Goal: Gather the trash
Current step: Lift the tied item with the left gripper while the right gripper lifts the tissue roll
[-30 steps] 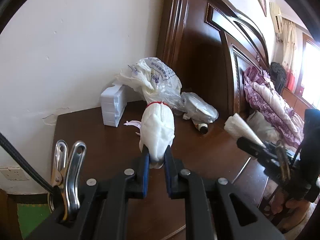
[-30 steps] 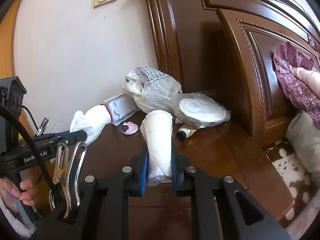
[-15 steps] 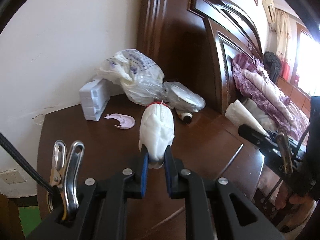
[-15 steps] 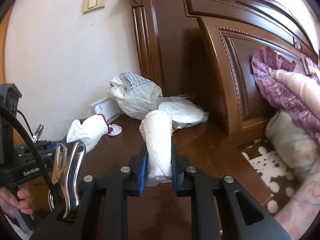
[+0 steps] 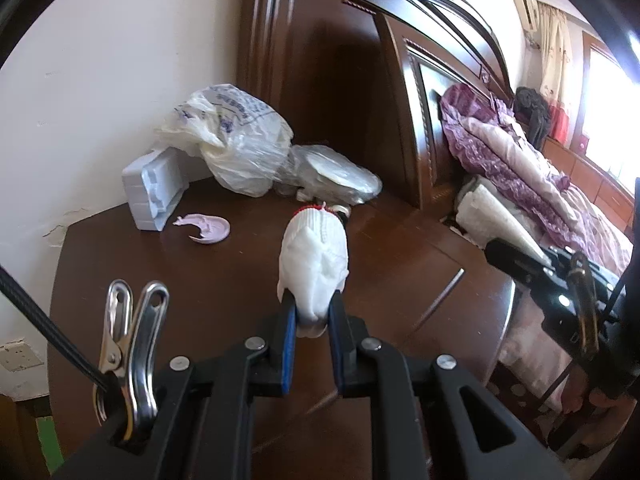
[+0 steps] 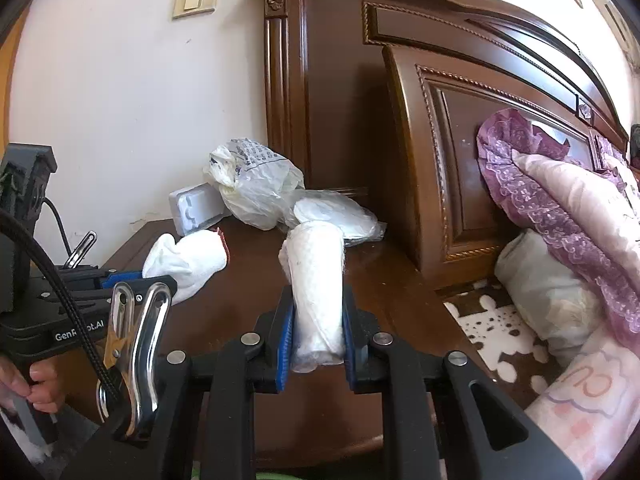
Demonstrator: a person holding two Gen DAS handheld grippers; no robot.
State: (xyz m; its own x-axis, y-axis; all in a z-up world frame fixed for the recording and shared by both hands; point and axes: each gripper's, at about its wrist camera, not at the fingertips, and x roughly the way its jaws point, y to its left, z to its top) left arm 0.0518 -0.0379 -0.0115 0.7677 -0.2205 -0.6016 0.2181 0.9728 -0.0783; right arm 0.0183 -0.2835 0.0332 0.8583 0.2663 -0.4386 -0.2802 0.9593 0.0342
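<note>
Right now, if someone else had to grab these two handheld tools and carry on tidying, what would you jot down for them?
Left gripper: jaws shut on a white glove with a red cuff, held above the nightstand.
Right gripper: jaws shut on a white cup.
On the nightstand by the wall: printed plastic bag, clear bag of plates, foam block, pink lid.
Done: two pieces picked up.
Left: drop both in a bin, none in view, then clear the rest.

The left hand-held gripper point(image 5: 312, 322) is black plastic with blue pads and silver screws. A steel clip point(image 5: 132, 356) and braided black cable point(image 5: 48, 336) hang beside it. The right hand-held gripper point(image 6: 318, 330) looks alike.
</note>
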